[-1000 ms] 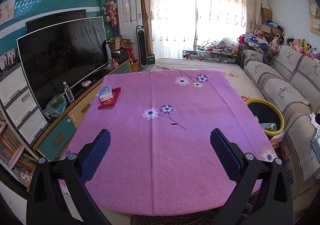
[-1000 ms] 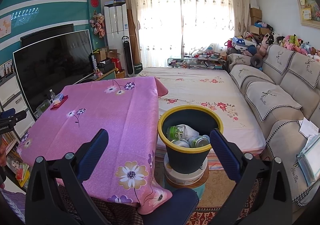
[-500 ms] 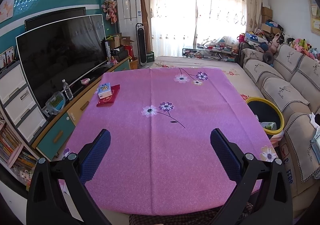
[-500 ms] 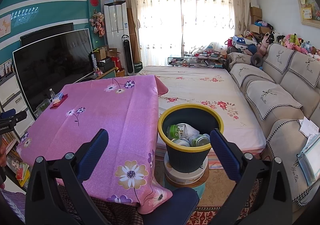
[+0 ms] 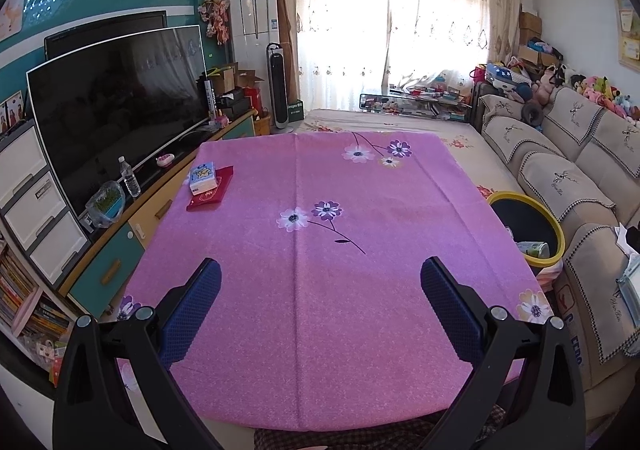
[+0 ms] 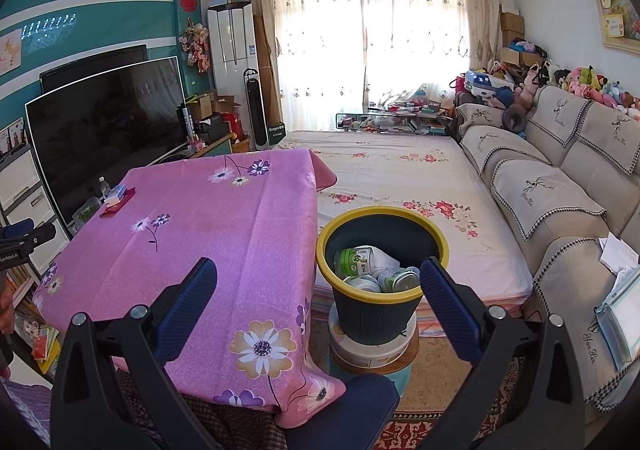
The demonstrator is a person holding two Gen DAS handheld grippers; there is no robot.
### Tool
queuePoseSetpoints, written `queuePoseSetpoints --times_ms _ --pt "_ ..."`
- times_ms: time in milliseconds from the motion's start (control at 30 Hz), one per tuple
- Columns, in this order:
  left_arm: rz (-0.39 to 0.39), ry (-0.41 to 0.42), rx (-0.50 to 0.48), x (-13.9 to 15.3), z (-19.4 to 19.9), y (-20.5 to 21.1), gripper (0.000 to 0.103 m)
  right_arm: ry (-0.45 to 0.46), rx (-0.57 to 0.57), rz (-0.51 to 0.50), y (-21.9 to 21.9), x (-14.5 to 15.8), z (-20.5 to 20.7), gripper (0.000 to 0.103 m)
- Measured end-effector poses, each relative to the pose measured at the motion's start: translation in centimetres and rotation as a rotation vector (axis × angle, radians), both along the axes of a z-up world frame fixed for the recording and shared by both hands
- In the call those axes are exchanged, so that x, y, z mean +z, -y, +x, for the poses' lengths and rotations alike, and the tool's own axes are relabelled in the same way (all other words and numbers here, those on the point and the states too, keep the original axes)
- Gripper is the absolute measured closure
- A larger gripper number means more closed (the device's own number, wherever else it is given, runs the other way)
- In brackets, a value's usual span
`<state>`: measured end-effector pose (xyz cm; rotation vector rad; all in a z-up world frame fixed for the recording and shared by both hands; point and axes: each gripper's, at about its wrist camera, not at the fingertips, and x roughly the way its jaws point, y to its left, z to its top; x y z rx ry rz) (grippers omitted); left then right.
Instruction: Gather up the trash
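Observation:
A dark bin with a yellow rim (image 6: 436, 250) stands on a small stool right of the table and holds cans and crumpled wrappers (image 6: 366, 264). It also shows in the left wrist view (image 5: 558, 238). My left gripper (image 5: 320, 270) is open and empty over the near part of the pink flowered tablecloth (image 5: 340, 330). My right gripper (image 6: 318, 270) is open and empty, above and in front of the bin. A tissue pack (image 5: 203, 179) lies on a red folder (image 5: 216, 194) at the table's far left edge.
A TV (image 5: 116, 106) and a cabinet with a water bottle (image 5: 130, 182) stand to the left. A sofa (image 6: 560, 186) runs along the right. A floral-covered platform (image 6: 400, 178) lies behind the table. A blue chair seat (image 6: 352, 406) is under my right gripper.
The left wrist view has drifted slightly; the table sits a little differently in frame. Both grippers stay open and empty.

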<state>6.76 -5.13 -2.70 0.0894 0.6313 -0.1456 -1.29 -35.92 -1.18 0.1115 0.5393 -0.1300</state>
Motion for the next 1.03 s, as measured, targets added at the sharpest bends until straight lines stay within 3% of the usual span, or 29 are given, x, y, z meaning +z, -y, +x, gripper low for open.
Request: queuePoseSetpoints --times_ms 433,733,1033 --pt "-0.008 -0.003 -0.004 -0.1 0.6 -0.1 0.005 -0.005 0.003 0.002 0.1 -0.2 0.2 0.006" --pt "-0.026 0.107 -0.048 0.7 0.0 0.3 0.005 -0.015 0.007 0.005 0.2 -0.7 0.5 0.006" --pt "-0.062 -0.025 0.027 -0.7 4.3 -1.7 0.005 -0.043 0.018 0.012 0.0 -1.4 2.0 0.006"
